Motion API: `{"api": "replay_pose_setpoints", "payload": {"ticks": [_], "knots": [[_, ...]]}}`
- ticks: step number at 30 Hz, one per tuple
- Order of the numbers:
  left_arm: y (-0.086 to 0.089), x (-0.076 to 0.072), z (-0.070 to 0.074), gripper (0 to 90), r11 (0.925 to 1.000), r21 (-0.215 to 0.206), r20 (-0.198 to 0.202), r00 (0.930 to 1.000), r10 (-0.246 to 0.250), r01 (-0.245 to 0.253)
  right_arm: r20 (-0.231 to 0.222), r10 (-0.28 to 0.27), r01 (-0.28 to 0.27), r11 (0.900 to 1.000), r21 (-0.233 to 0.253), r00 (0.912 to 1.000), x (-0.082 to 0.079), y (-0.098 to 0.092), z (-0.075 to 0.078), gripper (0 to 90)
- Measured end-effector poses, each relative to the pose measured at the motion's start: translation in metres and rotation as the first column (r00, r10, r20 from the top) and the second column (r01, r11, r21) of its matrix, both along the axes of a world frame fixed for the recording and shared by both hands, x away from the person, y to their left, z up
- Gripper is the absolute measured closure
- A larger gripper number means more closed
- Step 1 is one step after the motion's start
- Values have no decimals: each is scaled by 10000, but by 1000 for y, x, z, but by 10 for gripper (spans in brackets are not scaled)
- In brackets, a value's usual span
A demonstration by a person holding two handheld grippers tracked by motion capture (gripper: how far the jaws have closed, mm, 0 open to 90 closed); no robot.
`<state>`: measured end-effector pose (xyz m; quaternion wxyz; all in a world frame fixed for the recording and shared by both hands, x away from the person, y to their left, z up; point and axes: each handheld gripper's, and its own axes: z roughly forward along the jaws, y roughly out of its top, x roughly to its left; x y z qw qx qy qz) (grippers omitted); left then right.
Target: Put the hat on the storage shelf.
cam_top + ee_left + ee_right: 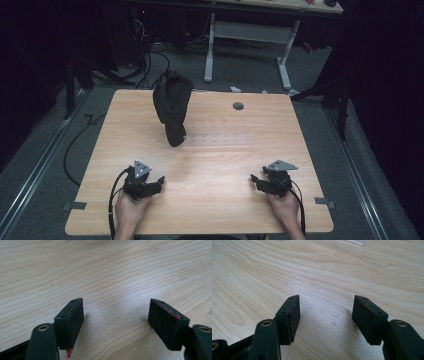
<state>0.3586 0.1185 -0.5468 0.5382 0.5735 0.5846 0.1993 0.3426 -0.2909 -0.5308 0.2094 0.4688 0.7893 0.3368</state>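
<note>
A dark, crumpled piece of cloth (172,106) lies on the far left part of the wooden table (210,165), reaching toward the middle. My left gripper (159,182) rests near the front left edge, held in a hand, well short of the cloth. In the left gripper view that gripper (116,315) is open, with bare wood between its black pads (72,320). My right gripper (255,180) sits near the front right edge in the other hand. In the right gripper view it (327,312) also stands open over bare wood.
A round grey grommet (238,106) sits in the tabletop at the far middle. A pale strip (220,139) marks the table's centre. Beyond the table stands a white-legged desk (250,35) with cables on the floor. Small metal brackets (325,202) stick out at the front corners.
</note>
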Motion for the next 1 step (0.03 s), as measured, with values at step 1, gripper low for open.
{"api": "replay_pose_setpoints", "payload": {"ticks": [1], "knots": [[0,0,0,280,10000,-22,-1,10000,6,-6,-3,-2,2,10000,1,10000,0,0,0,397]]}}
